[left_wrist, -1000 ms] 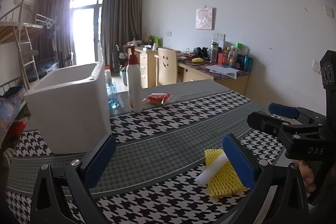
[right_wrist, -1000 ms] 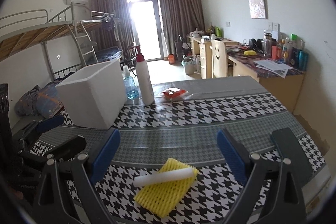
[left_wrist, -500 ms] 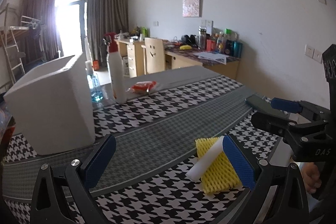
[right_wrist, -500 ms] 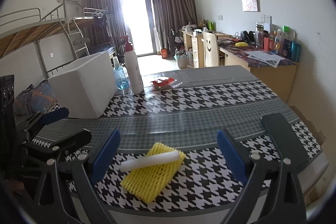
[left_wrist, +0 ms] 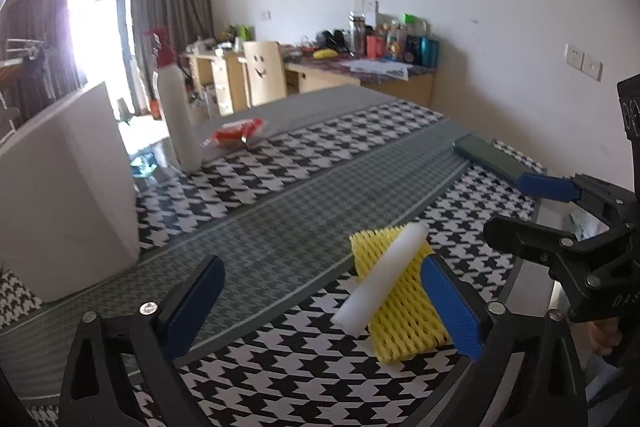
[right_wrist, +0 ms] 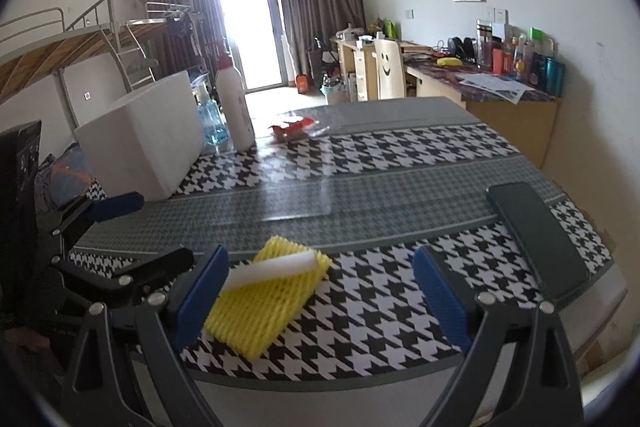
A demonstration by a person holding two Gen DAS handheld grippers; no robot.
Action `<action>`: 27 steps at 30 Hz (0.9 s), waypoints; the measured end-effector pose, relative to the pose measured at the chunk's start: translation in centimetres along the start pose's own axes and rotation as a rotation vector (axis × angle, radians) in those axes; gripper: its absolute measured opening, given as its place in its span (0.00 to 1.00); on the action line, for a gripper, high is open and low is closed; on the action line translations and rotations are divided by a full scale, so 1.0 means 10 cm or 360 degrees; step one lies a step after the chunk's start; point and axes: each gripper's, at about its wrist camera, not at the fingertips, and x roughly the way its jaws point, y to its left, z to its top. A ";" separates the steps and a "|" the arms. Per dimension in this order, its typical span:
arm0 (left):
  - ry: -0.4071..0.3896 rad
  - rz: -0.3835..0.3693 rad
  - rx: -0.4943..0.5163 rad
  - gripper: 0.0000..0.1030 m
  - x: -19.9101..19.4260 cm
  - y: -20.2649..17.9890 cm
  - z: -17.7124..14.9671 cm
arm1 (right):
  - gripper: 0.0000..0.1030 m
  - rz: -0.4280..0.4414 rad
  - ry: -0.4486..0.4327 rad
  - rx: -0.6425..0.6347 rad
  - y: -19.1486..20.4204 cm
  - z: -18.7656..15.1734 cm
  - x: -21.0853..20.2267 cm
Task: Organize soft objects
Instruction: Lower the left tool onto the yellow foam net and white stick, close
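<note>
Blue ribbed pads line the left gripper [left_wrist: 320, 311], whose jaws are wide apart and closing, with nothing pressed between them. Its right-hand pad sits in front of the near edge of the yellow foam net sleeve [left_wrist: 400, 311], and whether pad and foam touch cannot be told. The white foam rod [left_wrist: 380, 283] lies diagonally across that sleeve on the black-and-white houndstooth tablecloth [left_wrist: 280, 163], and its lower end reaches into the gap between the pads.

The right gripper [right_wrist: 320, 299] also stands wide open and empty. In its view the yellow sleeve [right_wrist: 260, 311] lies beside the left pad, partly behind it, with the rod [right_wrist: 272, 267] resting across the sleeve's far end.

A dark flat phone [right_wrist: 536, 235] lies near the table's right edge. Farther off on the left stands a white foam box [right_wrist: 148, 139], with a white bottle with a red cap [right_wrist: 236, 111] and a clear blue bottle [right_wrist: 210, 119] just beside it, and a red packet [right_wrist: 292, 127] beyond. A wooden chair with a smiley face [right_wrist: 388, 67] stands at the cluttered desk [right_wrist: 500, 99] along the wall.
</note>
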 end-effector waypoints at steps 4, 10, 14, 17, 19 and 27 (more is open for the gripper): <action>0.0068 -0.0031 0.0016 0.85 0.12 -0.04 -0.02 | 0.93 -0.0024 0.0025 0.0024 -0.07 -0.05 0.02; 0.0129 -0.0080 0.0057 0.77 0.24 -0.12 -0.05 | 0.93 -0.0011 0.0059 0.0081 -0.15 -0.12 0.05; 0.0173 -0.0085 0.0086 0.70 0.32 -0.16 -0.06 | 0.93 -0.0011 0.0083 0.0083 -0.16 -0.14 0.08; 0.0210 -0.0105 0.0092 0.63 0.38 -0.18 -0.08 | 0.93 -0.0010 0.0085 0.0097 -0.19 -0.15 0.08; 0.0233 -0.0108 0.0097 0.57 0.41 -0.19 -0.09 | 0.93 -0.0009 0.0088 0.0106 -0.21 -0.16 0.08; 0.0301 -0.0171 0.0092 0.38 0.49 -0.21 -0.12 | 0.93 -0.0001 0.0119 0.0131 -0.26 -0.17 0.12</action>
